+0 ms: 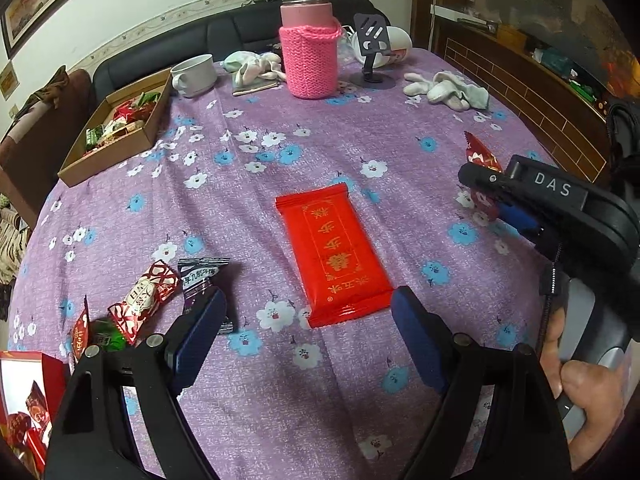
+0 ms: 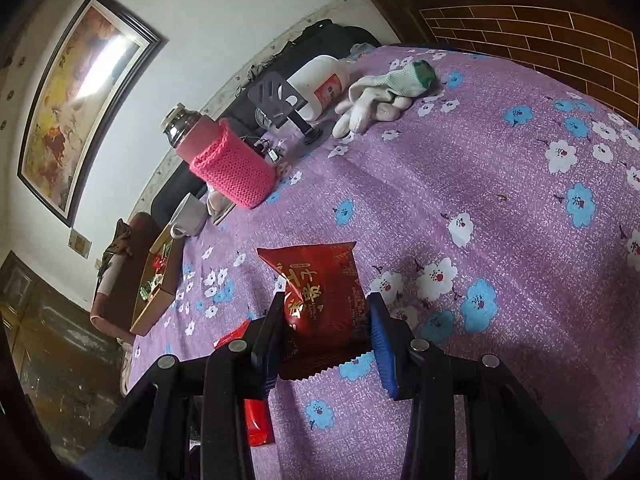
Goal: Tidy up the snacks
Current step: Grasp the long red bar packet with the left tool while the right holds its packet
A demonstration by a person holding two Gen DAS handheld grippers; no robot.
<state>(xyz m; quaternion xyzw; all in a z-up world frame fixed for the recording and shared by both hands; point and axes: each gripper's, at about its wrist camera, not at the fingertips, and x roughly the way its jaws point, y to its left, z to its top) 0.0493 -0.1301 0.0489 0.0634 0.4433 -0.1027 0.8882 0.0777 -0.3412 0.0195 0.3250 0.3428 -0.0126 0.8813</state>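
A flat bright-red packet (image 1: 332, 256) with gold print lies on the purple flowered tablecloth (image 1: 240, 184). My left gripper (image 1: 308, 304) hangs open at the packet's near end, with nothing between its fingers. To the right, my right gripper (image 1: 474, 188) is shut on a dark red snack packet (image 1: 478, 156). In the right wrist view that dark red snack packet (image 2: 324, 300) stands pinched between the pads of the right gripper (image 2: 326, 302), above the cloth. The bright-red packet (image 2: 256, 420) shows partly behind the left finger. A cardboard box (image 1: 76, 168) holding several snacks sits at the far left.
Loose candies lie near my left finger: a red-white one (image 1: 144, 296), a purple one (image 1: 200, 280) and a green one (image 1: 108, 336). A red box (image 1: 24, 400) is at the bottom left. At the back stand a pink knit-covered flask (image 1: 306, 52), a white mug (image 1: 194, 76), a phone stand (image 1: 372, 52) and gloves (image 1: 444, 88).
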